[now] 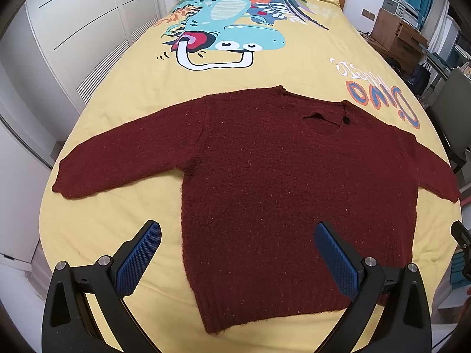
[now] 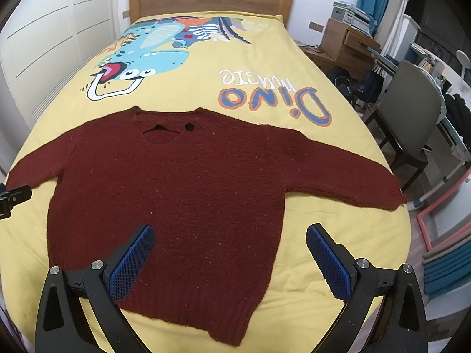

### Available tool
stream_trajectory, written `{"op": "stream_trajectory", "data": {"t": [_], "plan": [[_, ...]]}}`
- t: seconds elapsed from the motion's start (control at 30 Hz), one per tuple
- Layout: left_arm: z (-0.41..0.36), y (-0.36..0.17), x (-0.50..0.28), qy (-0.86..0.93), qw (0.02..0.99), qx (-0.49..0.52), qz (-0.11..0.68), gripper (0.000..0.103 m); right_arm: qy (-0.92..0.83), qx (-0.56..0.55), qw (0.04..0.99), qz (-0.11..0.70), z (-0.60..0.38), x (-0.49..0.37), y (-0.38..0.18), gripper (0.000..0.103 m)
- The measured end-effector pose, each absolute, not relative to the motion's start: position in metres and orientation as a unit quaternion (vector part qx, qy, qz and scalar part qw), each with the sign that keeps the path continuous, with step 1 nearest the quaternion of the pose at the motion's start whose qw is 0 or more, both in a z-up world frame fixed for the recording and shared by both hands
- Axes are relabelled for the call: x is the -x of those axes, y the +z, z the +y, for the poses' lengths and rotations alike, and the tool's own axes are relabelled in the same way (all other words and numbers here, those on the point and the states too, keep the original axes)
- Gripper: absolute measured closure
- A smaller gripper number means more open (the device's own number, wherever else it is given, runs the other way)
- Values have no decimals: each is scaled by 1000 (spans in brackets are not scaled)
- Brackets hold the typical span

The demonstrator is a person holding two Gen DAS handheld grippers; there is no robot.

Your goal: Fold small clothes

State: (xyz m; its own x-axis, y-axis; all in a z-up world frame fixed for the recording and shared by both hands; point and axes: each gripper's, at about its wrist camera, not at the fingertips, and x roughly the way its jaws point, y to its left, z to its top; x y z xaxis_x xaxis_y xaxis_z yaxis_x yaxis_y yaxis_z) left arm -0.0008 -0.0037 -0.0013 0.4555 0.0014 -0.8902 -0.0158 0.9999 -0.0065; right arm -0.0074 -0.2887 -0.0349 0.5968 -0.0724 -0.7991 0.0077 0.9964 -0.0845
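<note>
Maroon sweater (image 1: 279, 182) laid flat on yellow bedspread (image 1: 123, 94), sleeves spread. Left gripper (image 1: 237, 260) and right gripper (image 2: 229, 261) held wide apart, nothing pinched. Knit judged soft, light, stretchy; sleeve cuff (image 2: 382, 197) or shoulder seam best pinched.

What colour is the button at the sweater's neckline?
Black, on the dark red sweater; the button shows best in the right wrist view.

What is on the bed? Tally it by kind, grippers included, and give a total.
Maroon sweater, spread flat on the yellow bedspread: 1
Open grippers, left gripper and right gripper: 2
Black button at the sweater's collar: 1
Total: 4
</note>
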Motion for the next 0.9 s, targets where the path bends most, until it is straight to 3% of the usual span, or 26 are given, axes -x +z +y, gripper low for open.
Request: {"op": "stream_trajectory", "data": {"t": [0.9], "plan": [[3,-4,0,10,850,7,527,1,-19,35,890,455,-290,7,-38,0]]}}
